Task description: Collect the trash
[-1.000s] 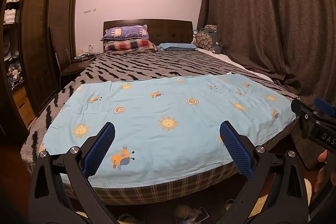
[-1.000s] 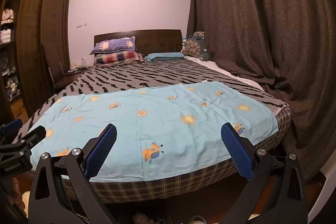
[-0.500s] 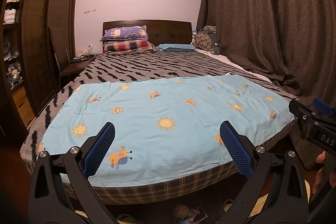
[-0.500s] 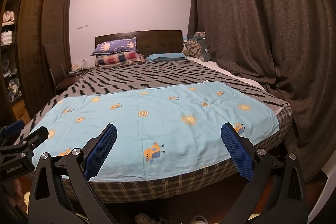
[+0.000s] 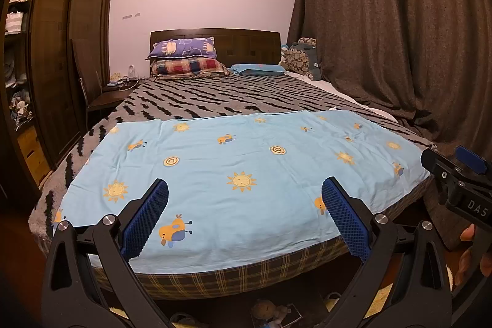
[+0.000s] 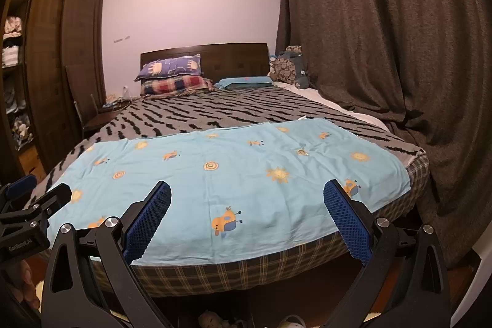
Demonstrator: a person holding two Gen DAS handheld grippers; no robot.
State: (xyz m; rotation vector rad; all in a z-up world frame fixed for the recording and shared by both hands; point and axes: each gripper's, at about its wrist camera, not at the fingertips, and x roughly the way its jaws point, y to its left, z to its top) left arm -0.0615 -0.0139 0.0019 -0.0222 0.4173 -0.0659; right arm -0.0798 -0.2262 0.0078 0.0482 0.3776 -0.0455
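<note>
Presently, both the left gripper (image 5: pixel 244 212) and the right gripper (image 6: pixel 246 214) are held spread and empty before the blue sheet (image 5: pixel 246 174). No trash is discernible on it. Small unclear objects (image 5: pixel 270 311) lie below both grippers, under the bed's foot.

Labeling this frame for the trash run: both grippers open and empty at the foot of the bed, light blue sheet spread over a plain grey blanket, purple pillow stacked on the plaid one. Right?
One error: the blanket isn't plain, it is grey with black zigzag stripes, as the left wrist view shows. The rest holds: left gripper and right gripper are open and empty, the light blue sheet lies spread over it, and the purple pillow sits on the plaid pillow.
</note>
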